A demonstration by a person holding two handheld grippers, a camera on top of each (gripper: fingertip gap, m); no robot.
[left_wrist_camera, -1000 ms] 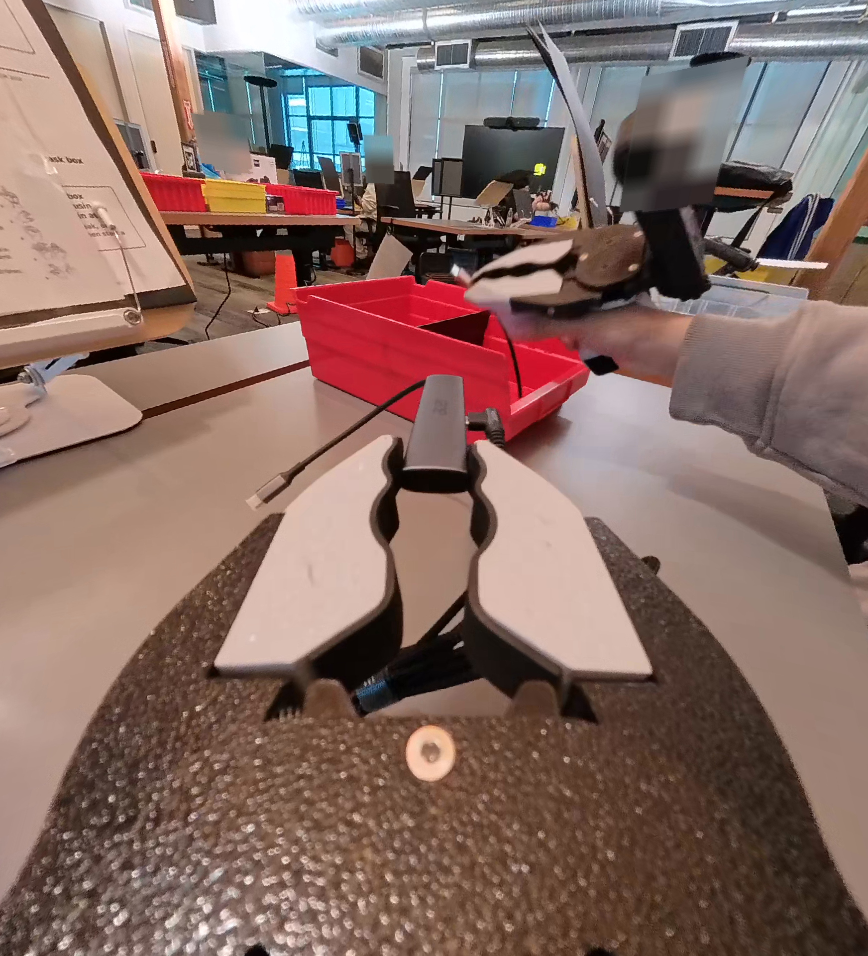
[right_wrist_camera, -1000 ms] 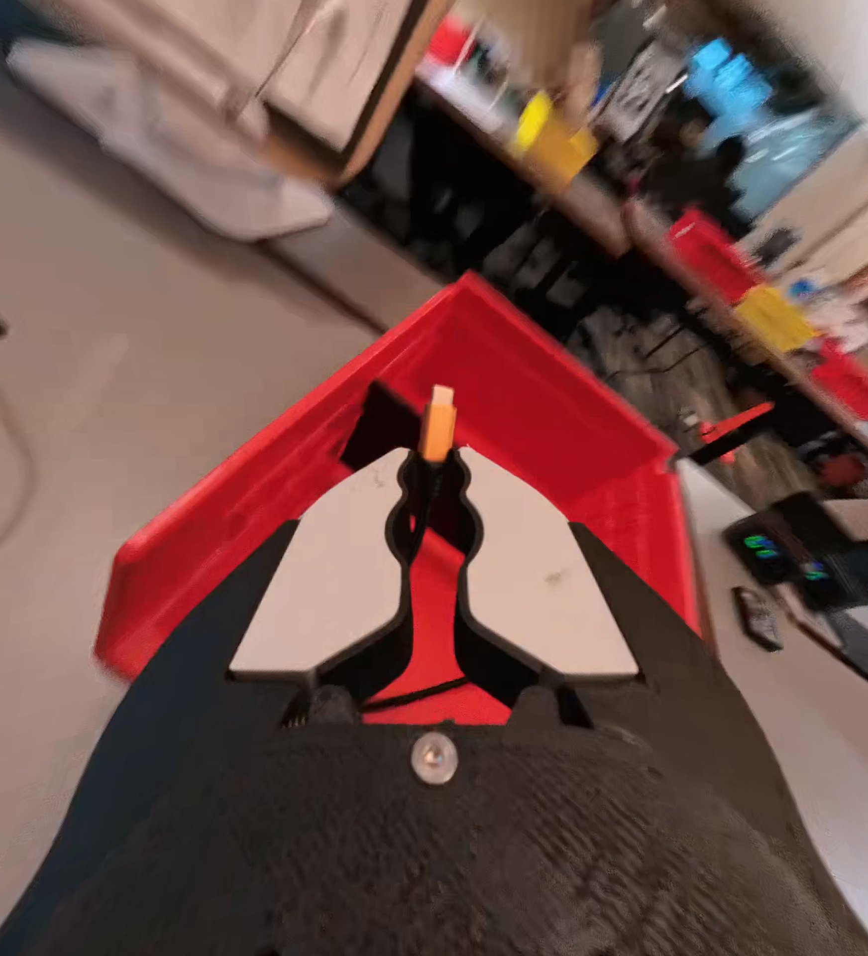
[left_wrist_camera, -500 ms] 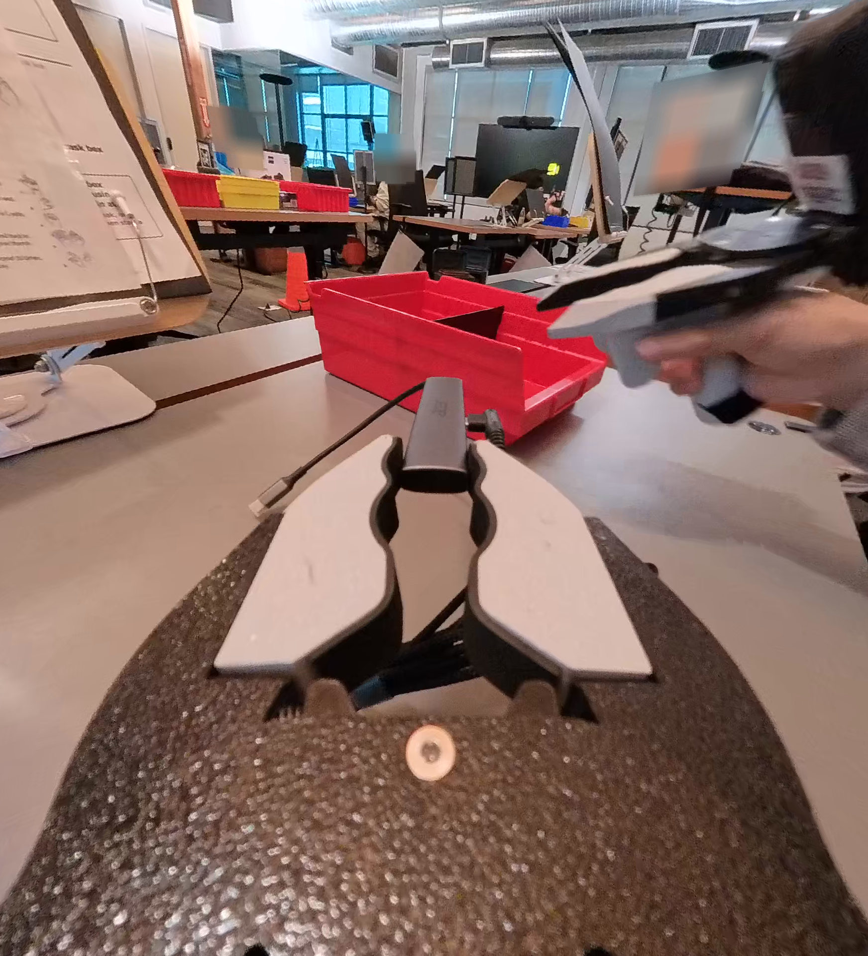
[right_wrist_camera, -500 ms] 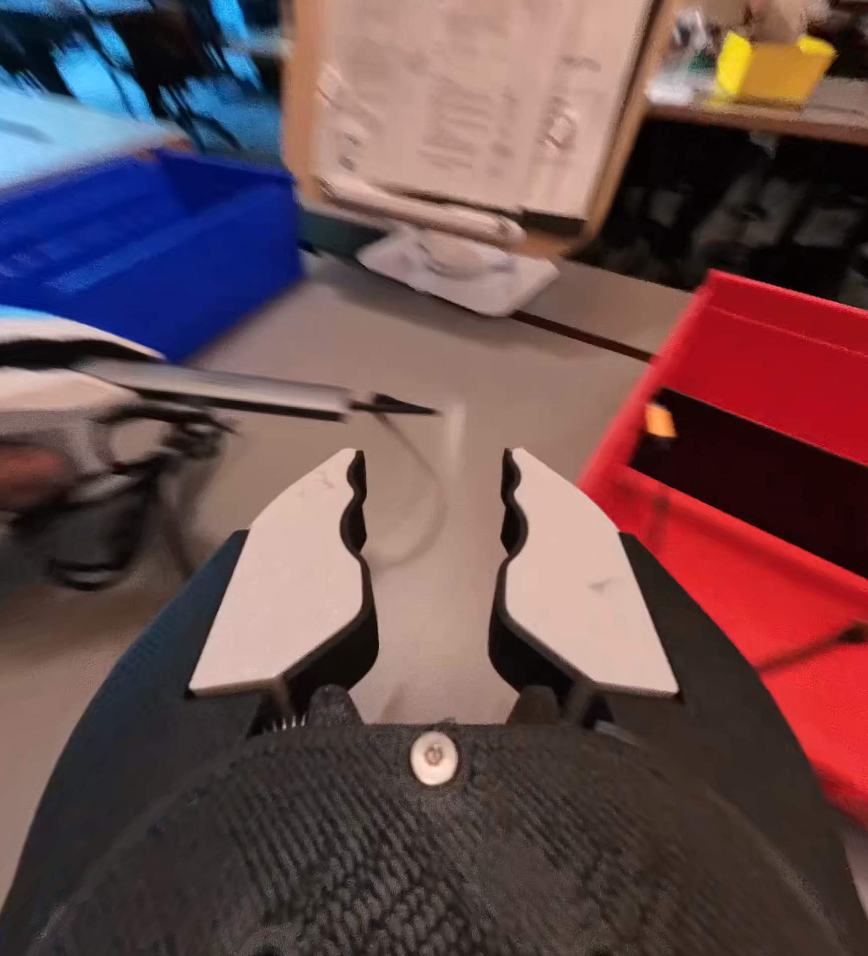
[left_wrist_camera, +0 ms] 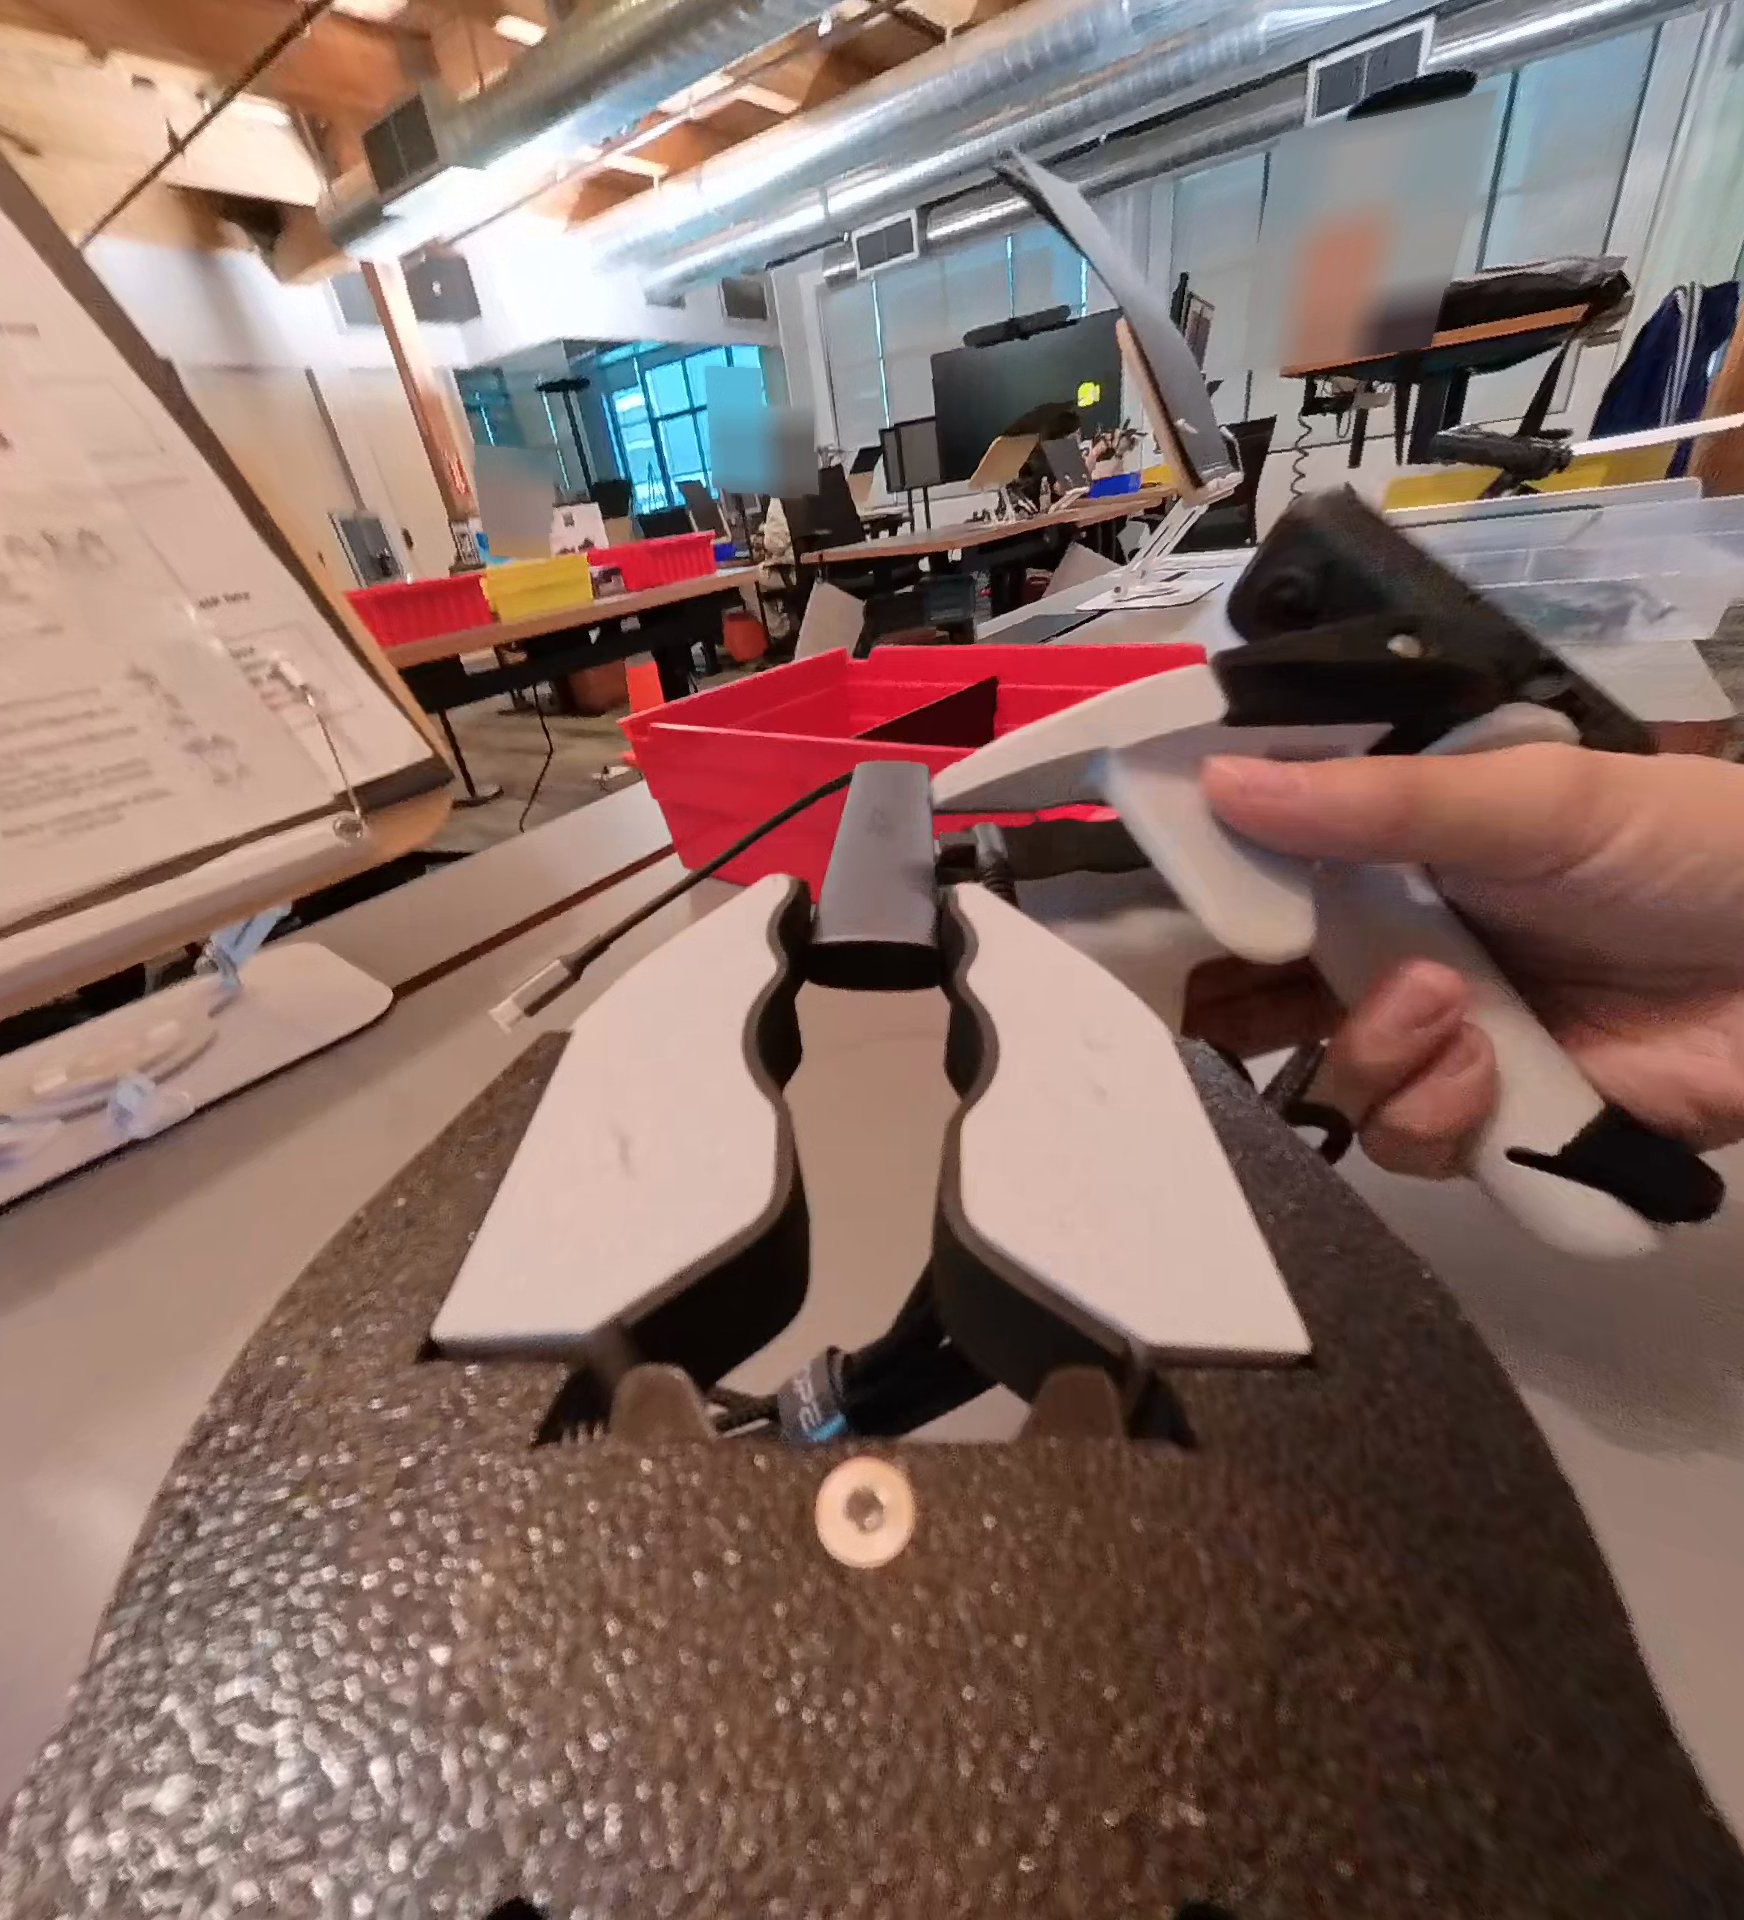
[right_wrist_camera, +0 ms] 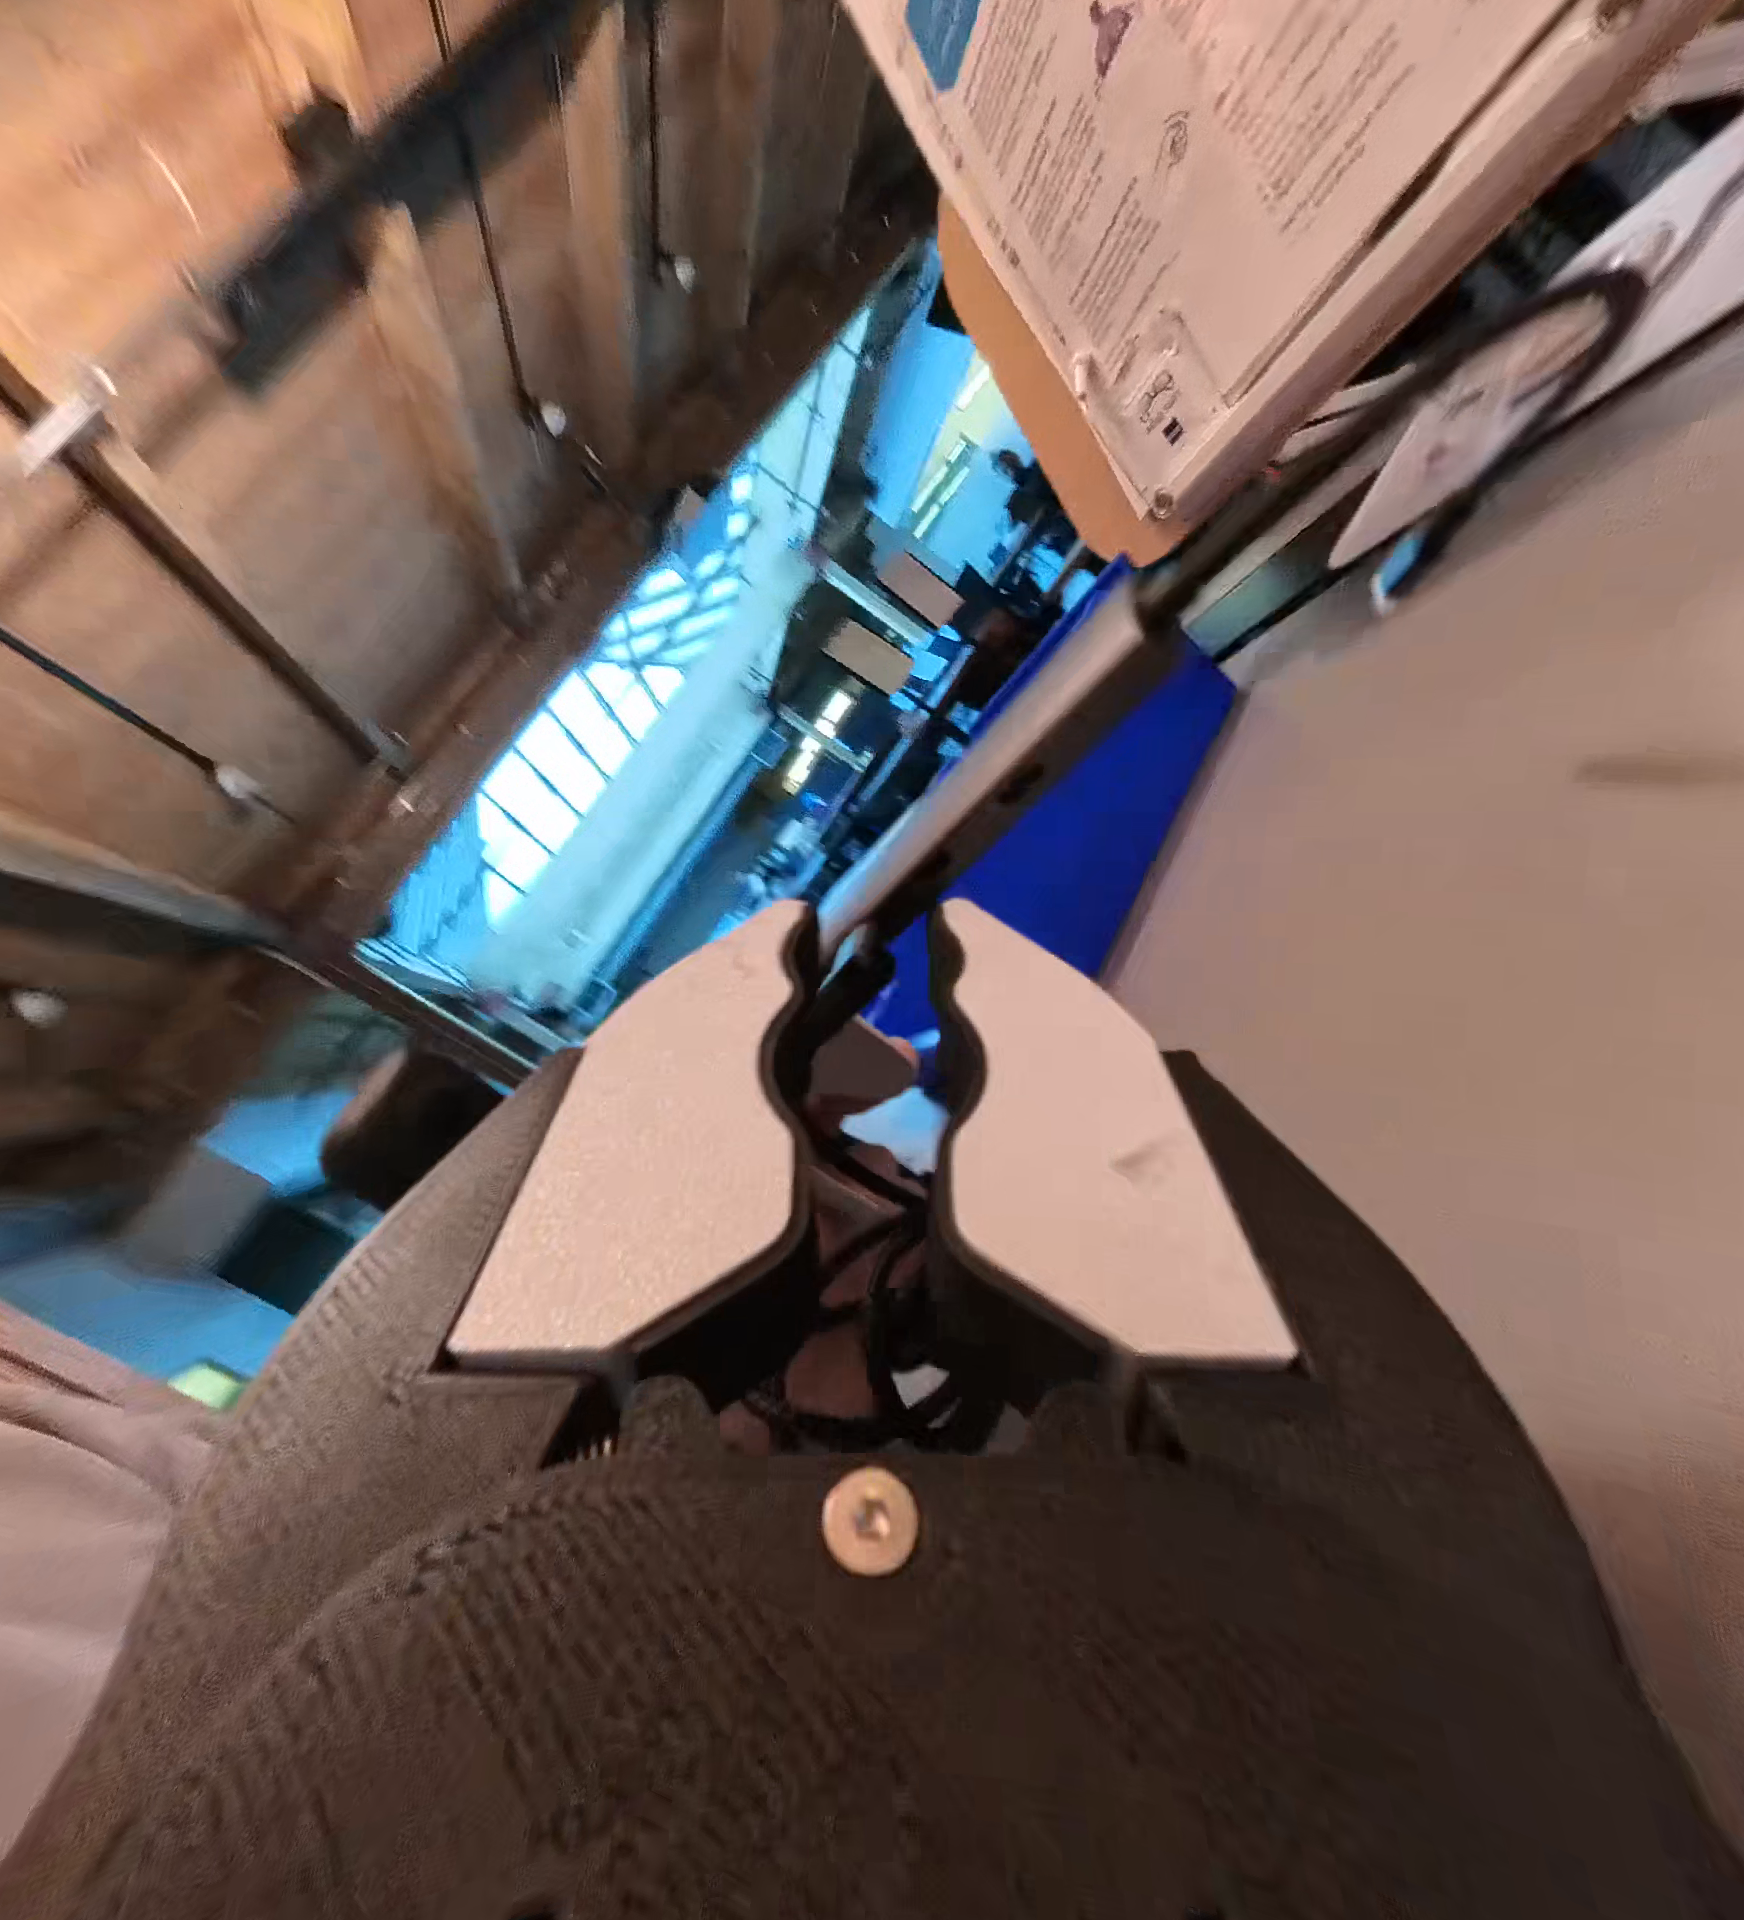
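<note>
Over the tabletop: red bin beyond both tools.
Left tool: level, clamped on slim dark hub.
Right tool: tilted, fingers apart around black plug at the hub's side.

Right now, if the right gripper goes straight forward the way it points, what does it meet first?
Probably the grey hub, which the left gripper holds. The right gripper points along the hub's side, where a black plug lies between its fingertips. Depth is unclear.
</note>
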